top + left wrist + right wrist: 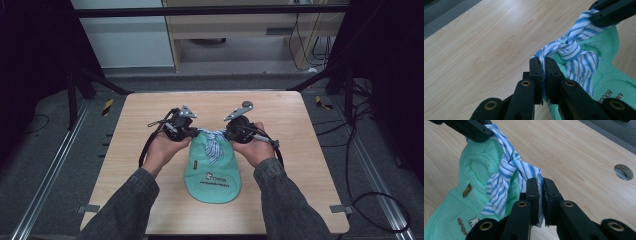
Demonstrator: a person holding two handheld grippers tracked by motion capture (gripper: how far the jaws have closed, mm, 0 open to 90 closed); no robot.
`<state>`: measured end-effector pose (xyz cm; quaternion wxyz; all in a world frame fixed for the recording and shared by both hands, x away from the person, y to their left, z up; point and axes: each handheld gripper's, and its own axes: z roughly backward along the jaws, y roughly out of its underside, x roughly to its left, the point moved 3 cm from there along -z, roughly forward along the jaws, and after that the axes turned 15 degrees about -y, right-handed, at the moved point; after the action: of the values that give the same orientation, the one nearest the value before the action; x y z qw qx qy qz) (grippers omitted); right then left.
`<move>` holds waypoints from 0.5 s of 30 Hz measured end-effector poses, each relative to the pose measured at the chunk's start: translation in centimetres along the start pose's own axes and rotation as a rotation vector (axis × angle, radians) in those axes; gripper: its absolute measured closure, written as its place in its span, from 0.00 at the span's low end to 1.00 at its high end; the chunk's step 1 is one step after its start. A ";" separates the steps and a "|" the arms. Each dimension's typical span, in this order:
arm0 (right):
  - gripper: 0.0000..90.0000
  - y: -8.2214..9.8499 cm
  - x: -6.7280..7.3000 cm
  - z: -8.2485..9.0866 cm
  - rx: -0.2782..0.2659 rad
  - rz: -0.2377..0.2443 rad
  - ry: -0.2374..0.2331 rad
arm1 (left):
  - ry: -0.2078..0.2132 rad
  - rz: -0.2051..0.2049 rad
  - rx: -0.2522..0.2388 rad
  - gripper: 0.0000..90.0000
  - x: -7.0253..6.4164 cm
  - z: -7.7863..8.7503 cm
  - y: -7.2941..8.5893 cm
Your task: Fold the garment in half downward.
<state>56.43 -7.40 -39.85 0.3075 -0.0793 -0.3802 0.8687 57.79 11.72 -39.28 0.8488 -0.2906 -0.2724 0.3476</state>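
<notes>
Left gripper point(543, 65) and right gripper point(541, 186) each clamped on one striped tie end point(574, 53) at the green garment's point(212, 172) twelve o'clock edge. Best pulled apart evenly toward nine and three o'clock, level with the table point(150, 107), snugging the knot point(507, 162) without lifting.

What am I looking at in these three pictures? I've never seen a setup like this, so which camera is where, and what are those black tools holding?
No robot here: a person at a wooden table holds a hand-operated two-jaw clamp in each hand. The wide picture comes from a camera above the table; the two close-ups come from cameras riding on each clamp, looking along its black jaws. A mint-green garment with a small logo lies on the table. At its far end are blue-and-white striped ties, crossed into a knot. The left gripper is pinched shut on one striped end, the right gripper on the other.
</notes>
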 end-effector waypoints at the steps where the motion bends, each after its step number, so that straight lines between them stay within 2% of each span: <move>1: 0.93 0.0 0.0 0.0 0.001 -0.002 0.001 | 0.000 0.000 0.001 0.95 0.0 0.0 0.0; 11: 0.93 0.1 -0.3 -0.4 0.010 0.006 0.002 | -0.010 -0.022 0.006 0.95 -0.1 -0.3 0.2; 15: 0.93 0.0 -0.5 -0.5 0.009 0.004 0.001 | -0.010 -0.010 0.002 0.95 0.1 -0.5 0.1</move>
<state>57.02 -7.35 -40.27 0.3062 -0.0792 -0.3758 0.8711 58.15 11.72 -39.70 0.8494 -0.2867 -0.2780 0.3449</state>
